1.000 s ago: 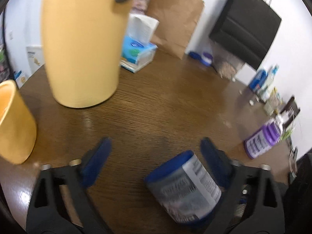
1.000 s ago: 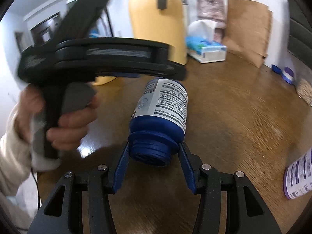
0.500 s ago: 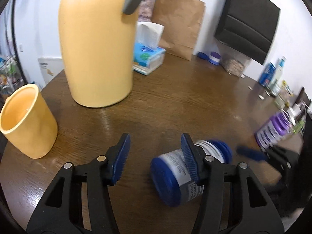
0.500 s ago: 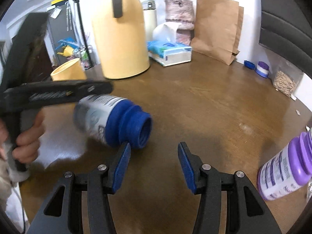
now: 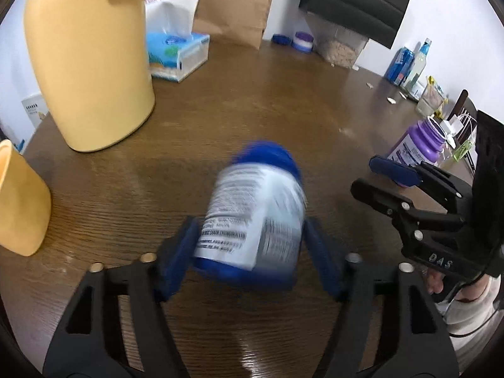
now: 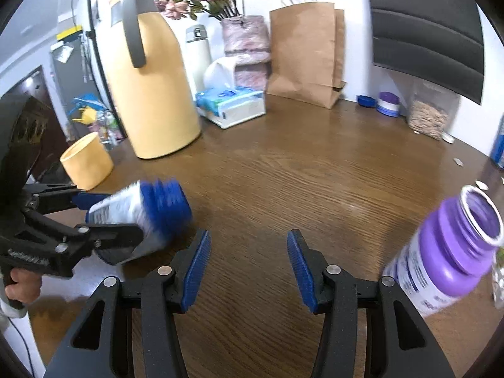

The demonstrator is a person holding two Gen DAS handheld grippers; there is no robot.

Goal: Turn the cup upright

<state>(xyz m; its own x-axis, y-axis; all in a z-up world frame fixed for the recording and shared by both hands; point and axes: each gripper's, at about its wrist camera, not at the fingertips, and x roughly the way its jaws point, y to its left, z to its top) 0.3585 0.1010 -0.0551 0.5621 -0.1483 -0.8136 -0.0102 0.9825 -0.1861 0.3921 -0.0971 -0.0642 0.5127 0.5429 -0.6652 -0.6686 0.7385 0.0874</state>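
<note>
A blue bottle with a white label sits between the fingers of my left gripper, blurred, tilted, its blue neck pointing away from the camera. In the right wrist view the same bottle leans with its neck up and right, the left gripper closed on its body. My right gripper is open and empty over the brown table, to the right of the bottle. It also shows in the left wrist view.
A tall yellow jug and a yellow cup stand at the left. A purple bottle stands at the right. A tissue box, paper bag and small jars line the back edge.
The right gripper let go of the bottle and drew back to the right. The left gripper closed on the bottle and is turning it, its neck now tilting upward.
</note>
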